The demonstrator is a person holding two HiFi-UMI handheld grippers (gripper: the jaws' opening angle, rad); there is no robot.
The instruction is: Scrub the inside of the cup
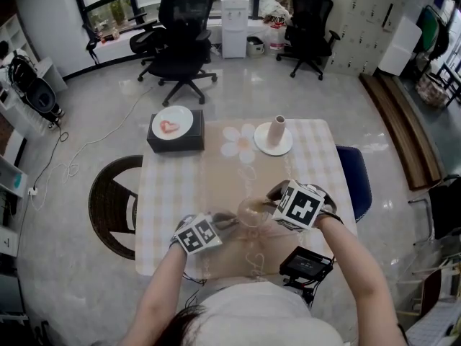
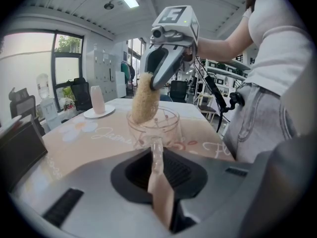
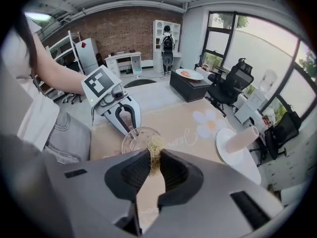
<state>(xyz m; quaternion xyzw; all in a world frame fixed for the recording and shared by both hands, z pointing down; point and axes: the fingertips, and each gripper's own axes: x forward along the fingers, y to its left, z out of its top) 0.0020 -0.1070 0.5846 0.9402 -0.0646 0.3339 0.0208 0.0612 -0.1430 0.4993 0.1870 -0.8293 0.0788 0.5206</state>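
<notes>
**Fig.** Glass cup (image 1: 252, 211) stands upright near the worktop's (image 1: 169, 193) near edge, between the two tools. The left tool (image 2: 156, 155) is clenched on the cup's clear handle (image 2: 157, 148). The right tool (image 3: 155, 155) is clenched on a fibrous scrubber (image 2: 145, 100), its long axis steeply downward into the cup's mouth. The left gripper view shows the scrubber's lower end inside the rim; in the right gripper view the tool's own jaws hide that depth

White plate (image 1: 173, 122) sits atop black box (image 1: 177, 145).
</notes>
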